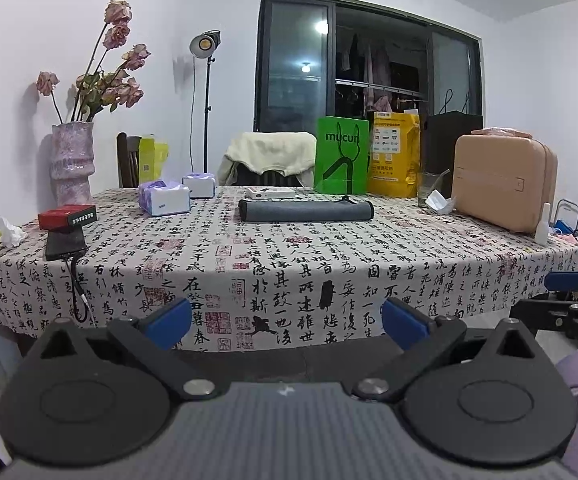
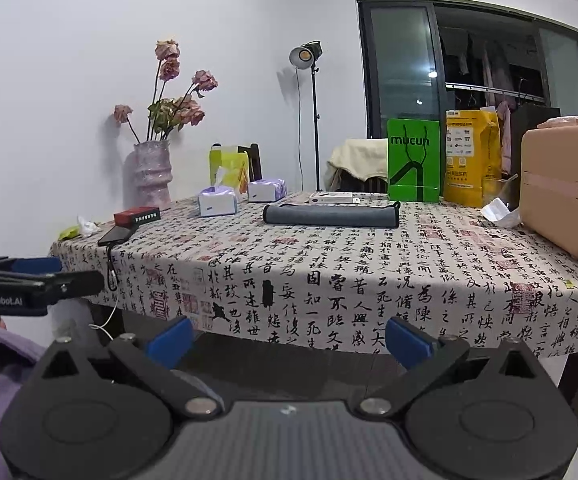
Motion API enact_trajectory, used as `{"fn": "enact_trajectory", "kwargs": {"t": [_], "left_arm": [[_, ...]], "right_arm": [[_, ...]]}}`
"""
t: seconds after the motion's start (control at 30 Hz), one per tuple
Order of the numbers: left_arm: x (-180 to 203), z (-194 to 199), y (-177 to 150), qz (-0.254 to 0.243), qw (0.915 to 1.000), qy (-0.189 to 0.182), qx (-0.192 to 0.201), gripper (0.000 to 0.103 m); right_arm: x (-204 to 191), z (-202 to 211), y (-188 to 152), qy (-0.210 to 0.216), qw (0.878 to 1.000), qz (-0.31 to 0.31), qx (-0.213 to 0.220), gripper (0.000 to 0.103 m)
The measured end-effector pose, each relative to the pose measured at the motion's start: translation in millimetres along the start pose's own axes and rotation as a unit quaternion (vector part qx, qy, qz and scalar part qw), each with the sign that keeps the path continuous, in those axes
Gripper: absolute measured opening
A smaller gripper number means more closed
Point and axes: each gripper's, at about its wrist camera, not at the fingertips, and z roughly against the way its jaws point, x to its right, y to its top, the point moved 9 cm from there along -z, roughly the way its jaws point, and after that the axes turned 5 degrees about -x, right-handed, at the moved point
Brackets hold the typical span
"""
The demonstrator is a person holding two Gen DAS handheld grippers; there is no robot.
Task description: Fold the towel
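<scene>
Your left hand-held gripper [image 1: 287, 322] hangs spread and empty before the near edge of the table [image 1: 329, 264]. The grey towel [image 1: 306, 211], apparently folded into a long strip, lies mid-table toward the far side. Your right hand-held gripper [image 2: 289, 338] is equally spread, holding nothing.

front: bare tablecloth [image 1: 289, 264] up to towel [image 1: 307, 211] | left: phone [image 1: 65, 242], red box [image 1: 67, 216], 2 tissue packs [image 1: 164, 198] | right: case [image 1: 503, 184] | behind: bags [image 1: 341, 155]
</scene>
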Motion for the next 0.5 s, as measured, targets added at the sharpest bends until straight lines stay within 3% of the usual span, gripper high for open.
{"fn": "enact_trajectory", "kwargs": {"t": [0.5], "left_arm": [[0.9, -1.3, -0.6, -0.003, 1.0000, 0.002, -0.001, 0.103]], "right_arm": [[2.9, -2.2, 0.6, -0.006, 1.000, 0.002, 0.003, 0.103]]}}
